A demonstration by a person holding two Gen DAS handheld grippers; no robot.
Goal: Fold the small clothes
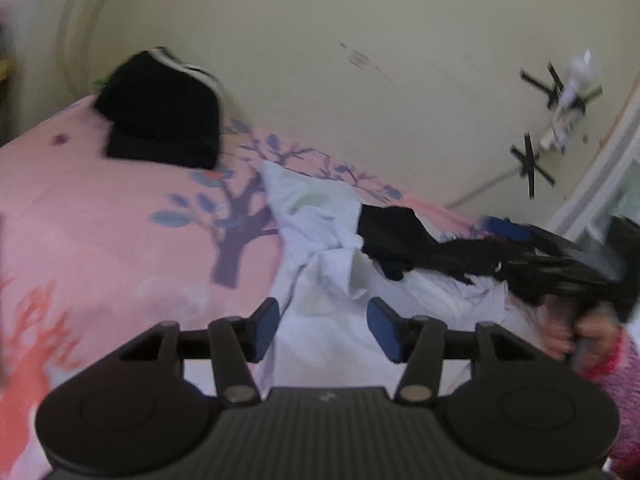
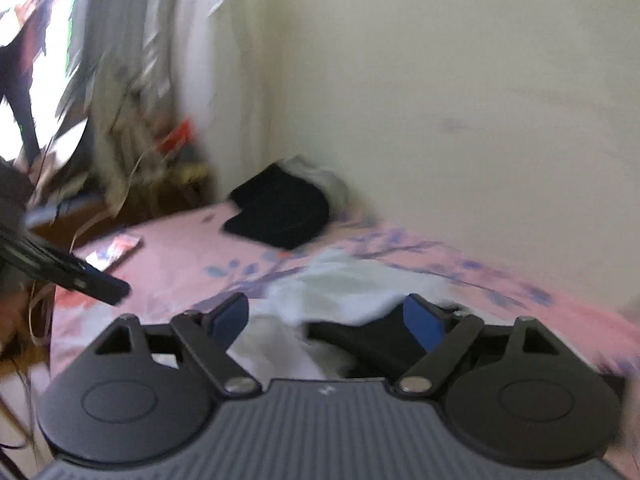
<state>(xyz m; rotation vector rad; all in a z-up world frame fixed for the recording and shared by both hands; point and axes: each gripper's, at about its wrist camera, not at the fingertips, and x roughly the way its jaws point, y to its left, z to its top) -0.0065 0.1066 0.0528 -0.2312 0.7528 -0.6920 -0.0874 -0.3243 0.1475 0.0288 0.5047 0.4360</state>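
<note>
closest to my left wrist camera, the left gripper [image 1: 323, 330] hangs with its blue-padded fingers [image 1: 266, 330] partly apart, nothing between them, poised over the crumpled pale lilac-white cotton garment [image 1: 320, 280] lying on the bed. on my right wrist camera the right gripper [image 2: 326, 322] has its fingers [image 2: 422, 326] spread wide and empty, over the same heap where the small black garment [image 2: 360, 340] lies on the white cloth.

as i read it, the step in hand is picking the next piece out of the heap to lay it flat. to do it well i would take a free hem or corner, not the bunched middle, and pinch one layer only; the cloth looks thin, limp and deeply creased, so a grab into the ridge would likely drag both garments up together. the black piece [image 1: 394, 236] looks denser and smoother; i judge it should come off the white one first.

under the heap, the pink bedsheet printed with purple trees and blue leaves [image 1: 120, 240] looks soft and flat, a fair folding surface. further back, near the cream wall [image 1: 360, 60], sits a folded black garment with white stripes [image 1: 164, 116], squared and stacked, seemingly already done. everything is motion-blurred, so i cannot tell seams or edges apart.
</note>
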